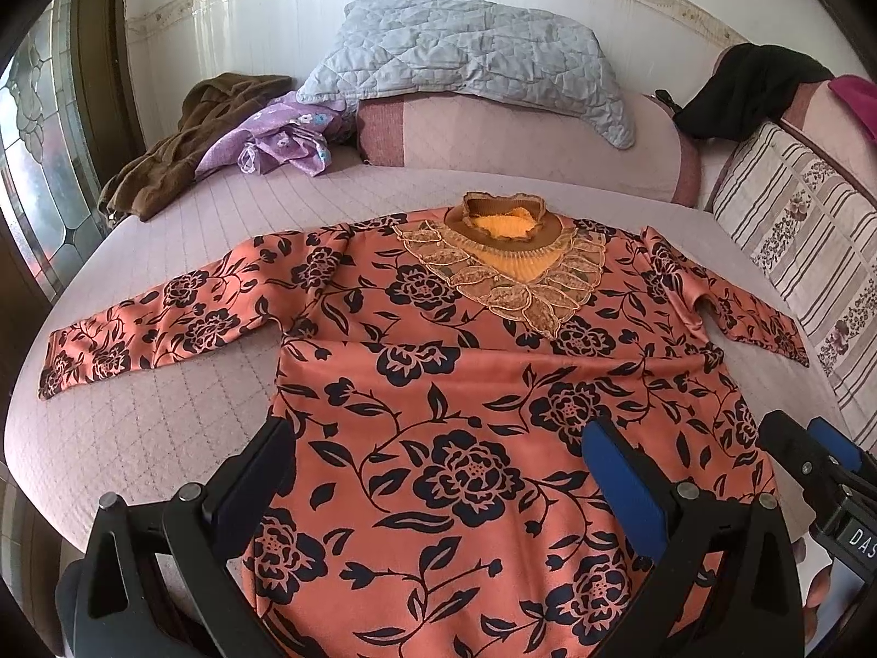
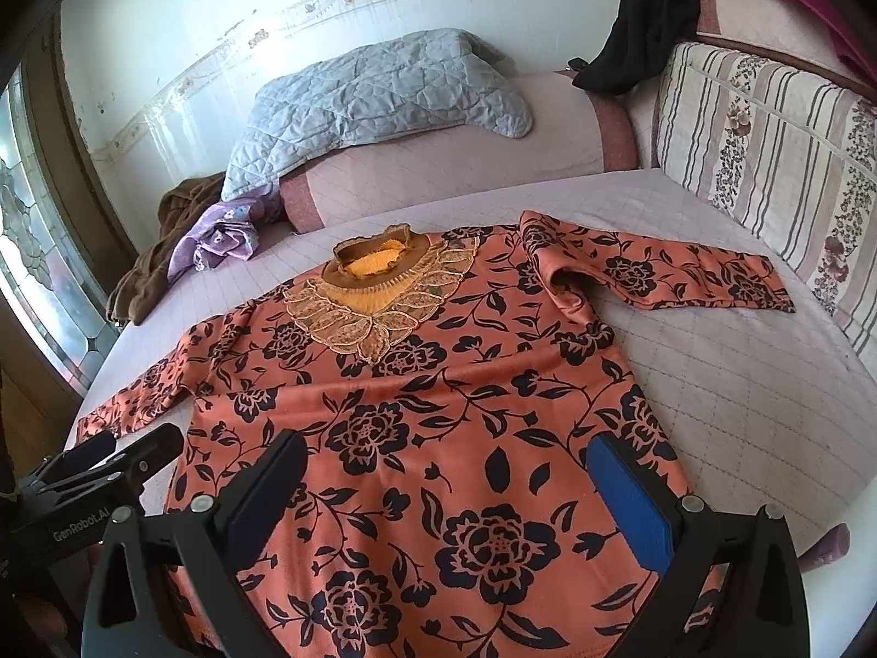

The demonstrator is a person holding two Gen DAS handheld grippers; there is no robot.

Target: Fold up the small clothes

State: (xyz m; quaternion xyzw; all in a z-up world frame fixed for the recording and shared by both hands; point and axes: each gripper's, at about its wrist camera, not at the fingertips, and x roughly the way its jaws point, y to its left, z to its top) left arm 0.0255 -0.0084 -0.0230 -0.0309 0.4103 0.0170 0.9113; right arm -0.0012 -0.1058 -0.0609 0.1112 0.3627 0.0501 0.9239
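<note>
Two grippers: left gripper (image 1: 444,482) and right gripper (image 2: 455,488), both with fingers spread wide, grasping nothing, above the near hem.
Top (image 1: 466,384): orange with black flowers, flat on the bed (image 1: 164,427), sleeves out left and right, collar far.
Far left: brown garment (image 1: 164,164), purple cloth (image 1: 274,137).
Far: grey quilt (image 1: 466,55).

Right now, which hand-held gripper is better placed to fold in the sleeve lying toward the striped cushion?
Probably the right hand-held gripper: open, it sits nearer the orange floral top's sleeve on that side.
</note>
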